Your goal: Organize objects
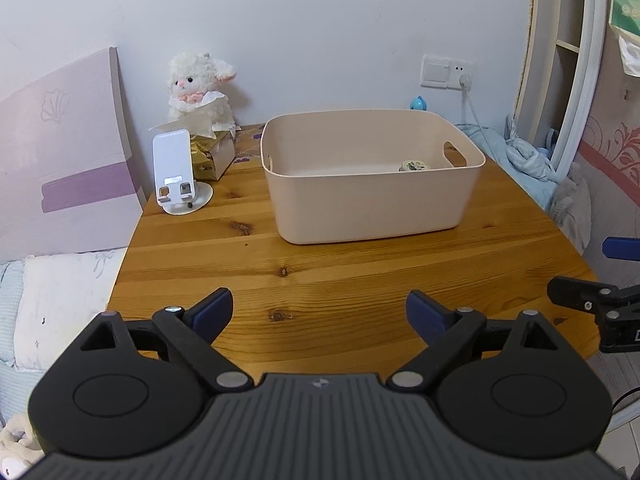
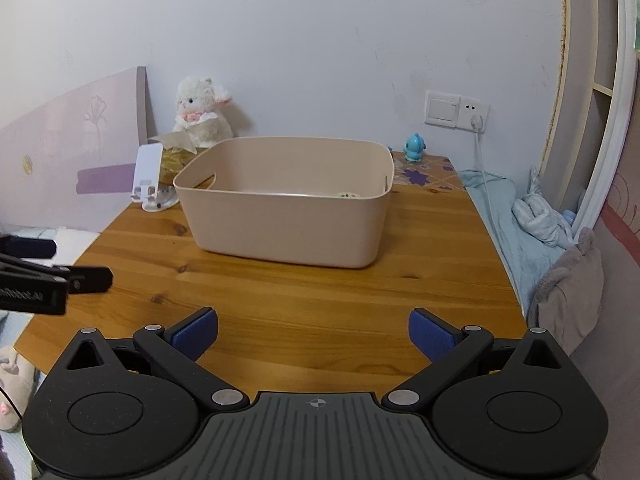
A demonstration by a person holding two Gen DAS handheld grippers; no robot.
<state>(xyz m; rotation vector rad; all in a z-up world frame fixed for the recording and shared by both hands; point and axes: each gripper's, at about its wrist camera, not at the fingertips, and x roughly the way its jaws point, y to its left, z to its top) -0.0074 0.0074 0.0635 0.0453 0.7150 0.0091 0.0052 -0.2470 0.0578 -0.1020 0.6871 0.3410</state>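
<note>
A beige plastic bin (image 1: 372, 196) with handle cut-outs stands on the wooden table (image 1: 320, 280); it also shows in the right wrist view (image 2: 280, 224). A small round jar (image 1: 414, 166) lies inside it at the right. My left gripper (image 1: 320, 314) is open and empty, low over the table's front edge. My right gripper (image 2: 314, 334) is open and empty, also near the front edge. Each gripper shows at the side of the other's view: the right gripper (image 1: 592, 300) and the left gripper (image 2: 60, 276).
A white phone stand (image 1: 178, 176), a tissue box (image 1: 212, 152) and a plush lamb (image 1: 200, 92) stand at the table's back left. A small blue figure (image 2: 414, 147) stands at the back right. A bed with blue blankets (image 2: 532, 220) lies right of the table.
</note>
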